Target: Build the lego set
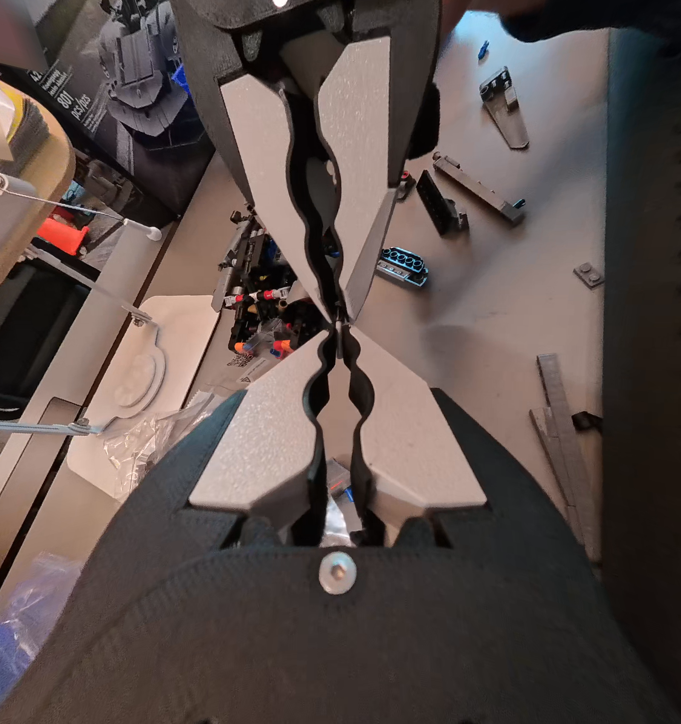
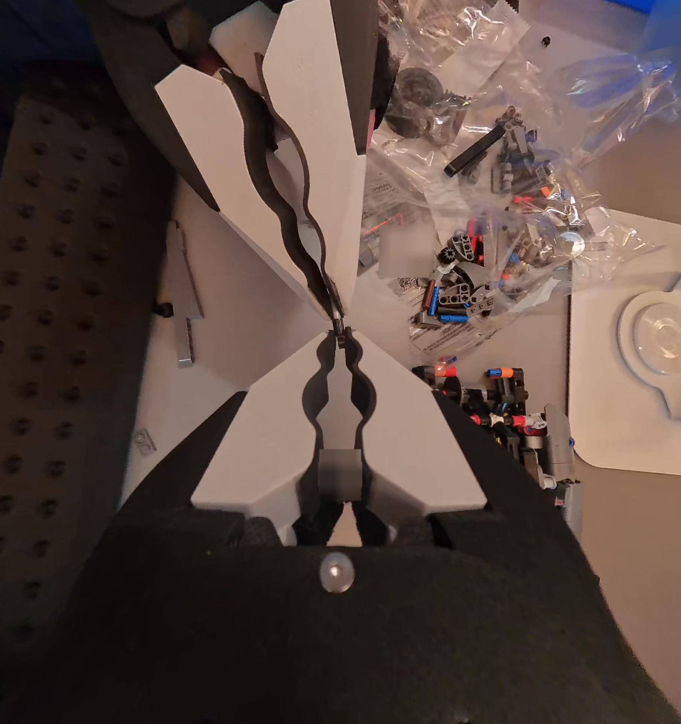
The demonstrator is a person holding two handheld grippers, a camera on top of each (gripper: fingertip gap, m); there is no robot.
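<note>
My left gripper (image 1: 337, 344) and my right gripper (image 1: 341, 307) meet tip to tip above the table. Both are shut on a small thin grey-and-black lego piece (image 1: 338, 333) pinched between the tips. The right wrist view shows the same: right gripper (image 2: 341, 339) from below, left gripper (image 2: 333, 307) from the upper left, the small piece (image 2: 338, 326) between them. I cannot tell whether it is one piece or two joined. A partly built black model (image 1: 252, 282) with red, orange and blue pins lies on the table behind the tips; it also shows in the right wrist view (image 2: 499, 411).
Clear bags of loose pieces (image 2: 507, 235) lie beside the model. Loose grey and black parts (image 1: 480, 188), a dark brick (image 1: 403, 266) and long grey plates (image 1: 562, 431) are scattered on the table. A dark studded board (image 2: 57, 274) borders it. The set's box (image 1: 107, 78) and a white stand base (image 2: 625, 352) stand nearby.
</note>
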